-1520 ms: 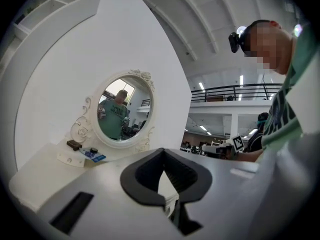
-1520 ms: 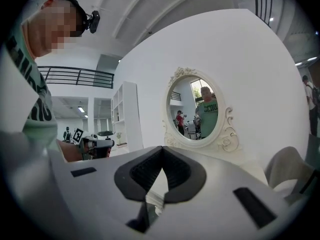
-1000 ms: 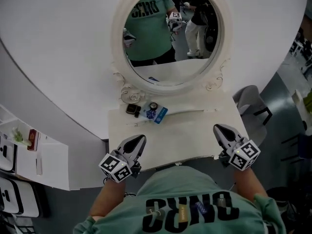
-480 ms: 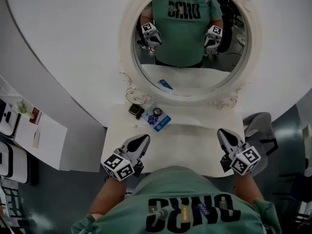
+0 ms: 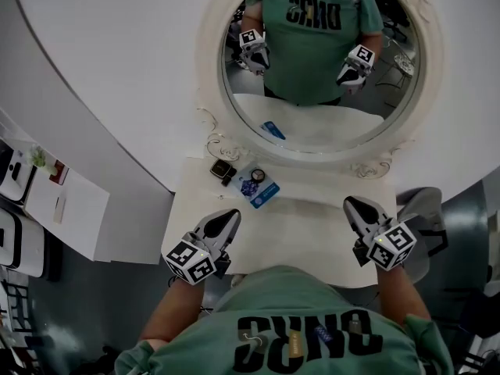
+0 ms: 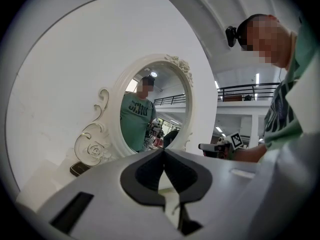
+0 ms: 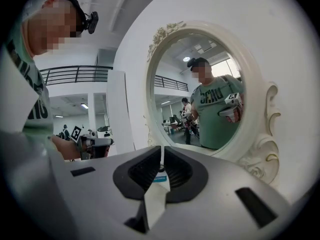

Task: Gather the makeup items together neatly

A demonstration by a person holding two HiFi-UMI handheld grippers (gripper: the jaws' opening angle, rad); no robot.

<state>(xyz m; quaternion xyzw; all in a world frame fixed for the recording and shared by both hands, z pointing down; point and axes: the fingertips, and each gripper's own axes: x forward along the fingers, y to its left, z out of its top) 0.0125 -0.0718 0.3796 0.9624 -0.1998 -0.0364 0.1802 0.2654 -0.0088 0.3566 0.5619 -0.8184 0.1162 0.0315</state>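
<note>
Since a second ago both grippers have swung round to face the mirror (image 5: 324,61), which now reflects the pair of them. The left gripper (image 5: 229,217) and the right gripper (image 5: 351,205) each have their jaws closed on nothing. The makeup items (image 5: 248,182) have not moved. They lie ahead of the left gripper, apart from it, and well to the left of the right gripper.

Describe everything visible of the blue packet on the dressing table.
The flat rectangular blue packet lies diagonally on the white dressing table, at its back left, near the cream ornate mirror frame. It looks like thin card or plastic, with a darker patterned patch toward one end. A small round dark item sits close beside it; contact unclear.
</note>
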